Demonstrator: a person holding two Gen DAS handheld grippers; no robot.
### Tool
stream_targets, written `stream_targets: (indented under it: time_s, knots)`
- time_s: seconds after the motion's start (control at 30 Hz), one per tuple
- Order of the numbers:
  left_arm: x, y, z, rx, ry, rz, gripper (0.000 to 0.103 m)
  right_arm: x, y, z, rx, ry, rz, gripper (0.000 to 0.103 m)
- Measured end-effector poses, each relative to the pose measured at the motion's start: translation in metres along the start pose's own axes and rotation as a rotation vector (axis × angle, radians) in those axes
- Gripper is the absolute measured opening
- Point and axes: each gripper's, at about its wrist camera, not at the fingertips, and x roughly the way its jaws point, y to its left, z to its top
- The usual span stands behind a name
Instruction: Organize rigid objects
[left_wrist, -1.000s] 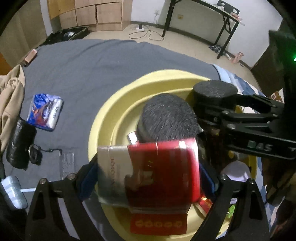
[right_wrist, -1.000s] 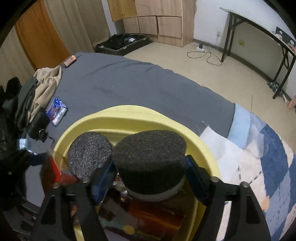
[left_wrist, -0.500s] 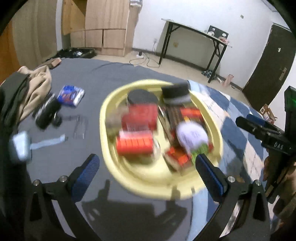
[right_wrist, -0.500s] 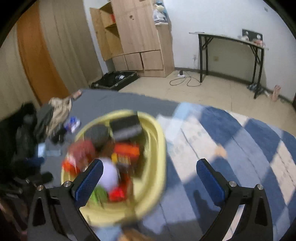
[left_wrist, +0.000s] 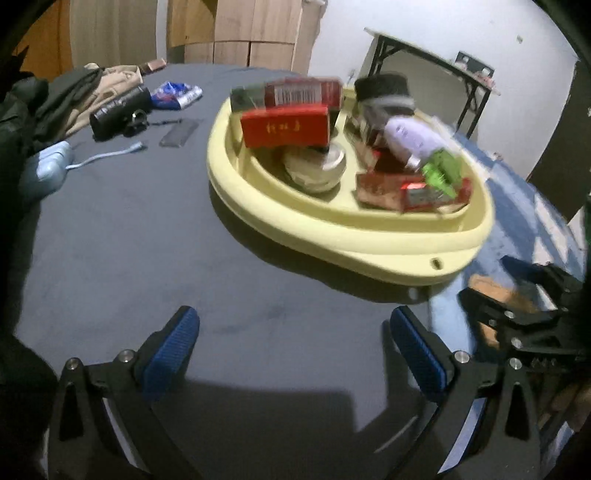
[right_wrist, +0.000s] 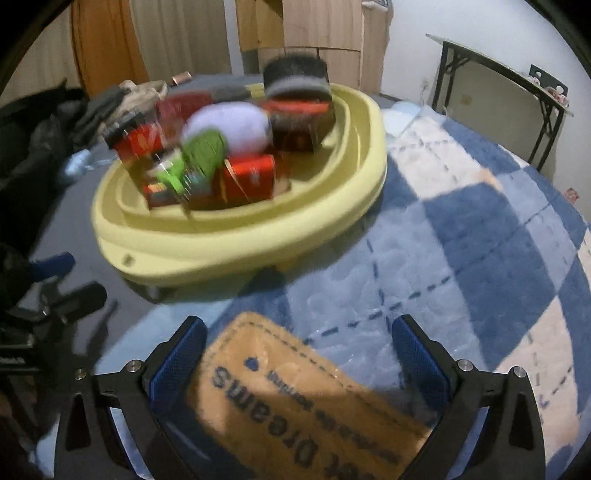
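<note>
The bed (left_wrist: 147, 258) carries everything: a smooth dark grey sheet on one side and a quilted blue-and-white checked blanket (right_wrist: 480, 240) with a tan stitched label on the other. On it sits the pale yellow oval plastic basin (left_wrist: 369, 240), glossy and thick-rimmed, already piled with rigid things: a red cardboard box (left_wrist: 284, 127), a black foam-topped jar (left_wrist: 382, 88), a lilac rounded bottle with a green cap (left_wrist: 410, 136), a round metal tin (left_wrist: 317, 166).

Outside the basin, well apart on the grey sheet, lie a black cylindrical case (left_wrist: 118, 110) and a blue foil packet (left_wrist: 177, 94).

The left gripper (left_wrist: 295, 354) and right gripper (right_wrist: 299, 358) both stand spread wide and empty, their jaws having just been opening, nothing between them.

The basin looks loaded; to do the next pick well, I judge a gripper should approach a stray item squarely across its narrow side.
</note>
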Motion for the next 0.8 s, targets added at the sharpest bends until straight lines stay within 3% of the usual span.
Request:
stream_targets:
  time_s: [0.1, 0.2, 0.8]
  knots:
    - [0.0059, -0.0154, -0.0021, 0.071, 0.0, 0.078, 0.103, 0.0042, -0.0011, -0.0028, -0.007, -0.038, -0.004, 0.103]
    - [0.0059, -0.0073, -0.0025, 0.042, 0.001, 0.041, 0.103, 0.0031, -0.001, -0.0038, -0.006, -0.039, -0.004, 0.103]
    - [0.0046, -0.0071, -0.0026, 0.052, 0.003, 0.053, 0.103, 0.0022, -0.0008, -0.0057, -0.007, -0.039, -0.003, 0.103]
